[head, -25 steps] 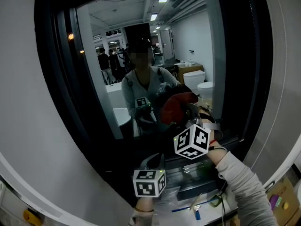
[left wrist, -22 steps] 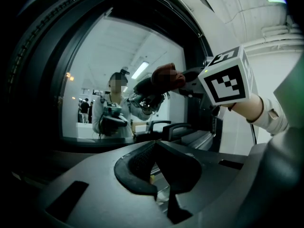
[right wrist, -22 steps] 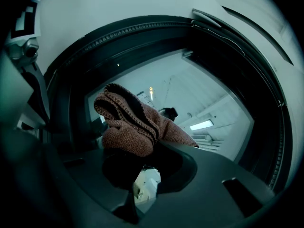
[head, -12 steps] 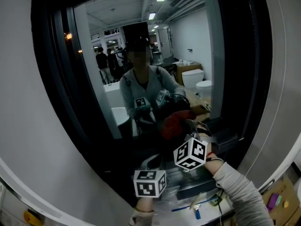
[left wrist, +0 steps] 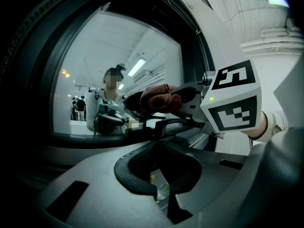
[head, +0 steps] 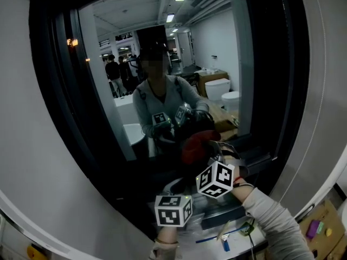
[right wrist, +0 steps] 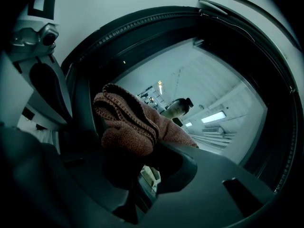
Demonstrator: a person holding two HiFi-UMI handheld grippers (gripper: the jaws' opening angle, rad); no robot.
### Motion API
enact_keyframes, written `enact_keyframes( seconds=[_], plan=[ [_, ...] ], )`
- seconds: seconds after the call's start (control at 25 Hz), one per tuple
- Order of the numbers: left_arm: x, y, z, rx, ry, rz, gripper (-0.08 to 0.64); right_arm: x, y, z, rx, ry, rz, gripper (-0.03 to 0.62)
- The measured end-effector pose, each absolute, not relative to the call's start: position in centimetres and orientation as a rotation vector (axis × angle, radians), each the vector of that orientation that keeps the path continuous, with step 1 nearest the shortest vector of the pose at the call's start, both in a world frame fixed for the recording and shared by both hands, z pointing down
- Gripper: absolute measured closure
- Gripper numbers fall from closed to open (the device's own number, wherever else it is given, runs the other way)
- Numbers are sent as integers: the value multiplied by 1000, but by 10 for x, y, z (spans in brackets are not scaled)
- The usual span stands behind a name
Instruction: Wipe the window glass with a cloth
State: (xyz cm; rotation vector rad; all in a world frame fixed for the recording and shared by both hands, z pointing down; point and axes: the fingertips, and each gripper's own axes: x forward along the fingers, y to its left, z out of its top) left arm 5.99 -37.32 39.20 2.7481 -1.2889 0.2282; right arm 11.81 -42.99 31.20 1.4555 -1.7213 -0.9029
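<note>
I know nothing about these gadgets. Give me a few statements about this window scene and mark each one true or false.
1. The right gripper holds the cloth. True.
2. The cloth is blue. False: it is reddish-brown.
3. The left gripper holds a second cloth. False: nothing is between its jaws.
4. The glass shows a reflection of the person with the grippers. True.
5. In the head view, the left gripper is raised above the right one. False: it is lower, below the cloth.
</note>
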Motion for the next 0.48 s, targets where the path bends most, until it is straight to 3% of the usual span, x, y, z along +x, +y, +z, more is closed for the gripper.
enact_keyframes(
  seconds=[0.48],
  plan=[
    [102, -373, 387, 2815, -1191, 248, 555, 161, -400, 216, 1589, -1717, -1017, 549]
  ],
)
